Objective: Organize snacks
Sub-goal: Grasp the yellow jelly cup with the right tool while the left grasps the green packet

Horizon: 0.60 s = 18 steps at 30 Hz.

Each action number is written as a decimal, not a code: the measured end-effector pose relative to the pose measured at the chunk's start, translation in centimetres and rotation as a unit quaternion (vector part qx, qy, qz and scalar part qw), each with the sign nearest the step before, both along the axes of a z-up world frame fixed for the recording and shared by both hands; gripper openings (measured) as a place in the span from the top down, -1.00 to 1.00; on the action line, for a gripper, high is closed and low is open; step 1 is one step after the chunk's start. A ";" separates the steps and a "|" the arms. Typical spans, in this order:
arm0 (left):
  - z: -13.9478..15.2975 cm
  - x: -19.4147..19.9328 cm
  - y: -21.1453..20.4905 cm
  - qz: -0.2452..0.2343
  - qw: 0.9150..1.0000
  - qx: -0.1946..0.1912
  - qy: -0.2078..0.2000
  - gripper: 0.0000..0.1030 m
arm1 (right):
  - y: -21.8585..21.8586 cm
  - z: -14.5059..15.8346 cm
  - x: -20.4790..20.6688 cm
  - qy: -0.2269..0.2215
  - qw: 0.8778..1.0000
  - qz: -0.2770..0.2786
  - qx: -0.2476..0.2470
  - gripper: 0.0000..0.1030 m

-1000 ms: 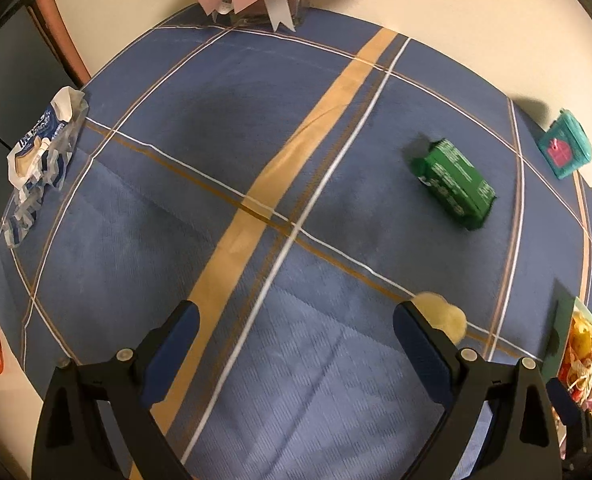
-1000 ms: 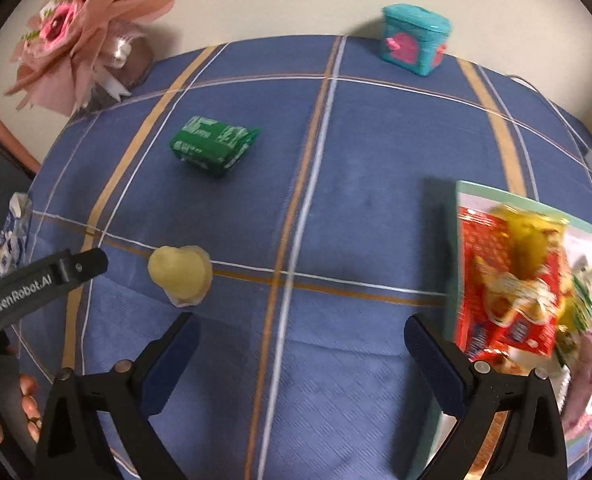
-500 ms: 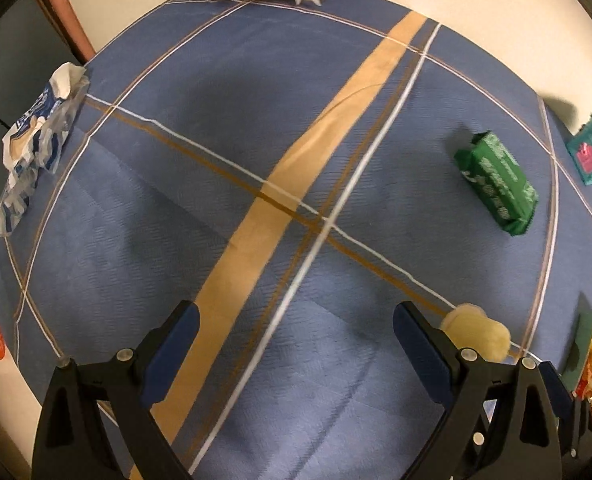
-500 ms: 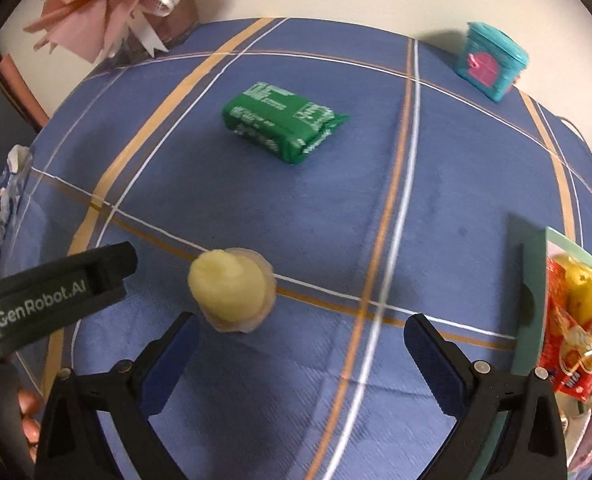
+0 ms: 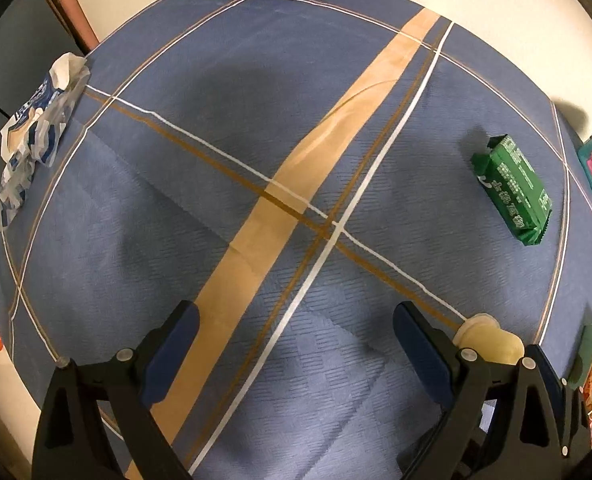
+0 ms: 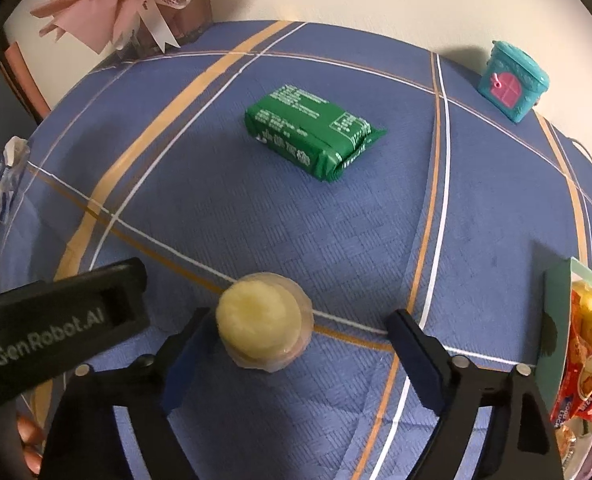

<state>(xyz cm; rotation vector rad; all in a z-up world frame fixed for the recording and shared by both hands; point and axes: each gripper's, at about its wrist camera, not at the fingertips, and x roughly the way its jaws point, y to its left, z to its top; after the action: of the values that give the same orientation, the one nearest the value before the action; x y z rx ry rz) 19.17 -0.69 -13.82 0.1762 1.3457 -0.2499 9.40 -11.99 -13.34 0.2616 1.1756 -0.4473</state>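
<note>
Only the right wrist view shows the pale jelly cup [image 6: 261,318] standing between the right gripper [image 6: 296,340], whose jaws have just been closing but are not yet pressing it. A second ago it lay ahead. The left gripper [image 5: 296,340] gapes wide over bare bench [image 5: 175,200].

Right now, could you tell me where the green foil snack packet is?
In the right wrist view, the green foil snack packet lies centre-top on the blue tablecloth, beyond the yellow jelly cup.
</note>
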 end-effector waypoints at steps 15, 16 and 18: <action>0.2 -0.4 -1.4 -0.017 1.000 -0.003 -0.008 -0.89 | -3.0 0.9 -0.4 -0.005 1.000 -0.015 0.008 0.04; 0.2 -0.4 -1.3 -0.018 1.000 -0.004 -0.008 -0.89 | -2.6 0.8 -0.7 -0.005 1.000 -0.016 0.009 0.04; 0.5 -1.1 -1.7 -0.019 1.000 -0.007 -0.008 -0.89 | -3.0 1.0 -0.9 -0.004 1.000 -0.021 0.013 0.04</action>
<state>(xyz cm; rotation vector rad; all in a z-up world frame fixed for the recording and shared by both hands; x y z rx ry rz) 18.04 -2.36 -13.30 0.1905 1.3258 -0.2893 8.51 -15.03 -12.37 0.3102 1.1700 -0.4679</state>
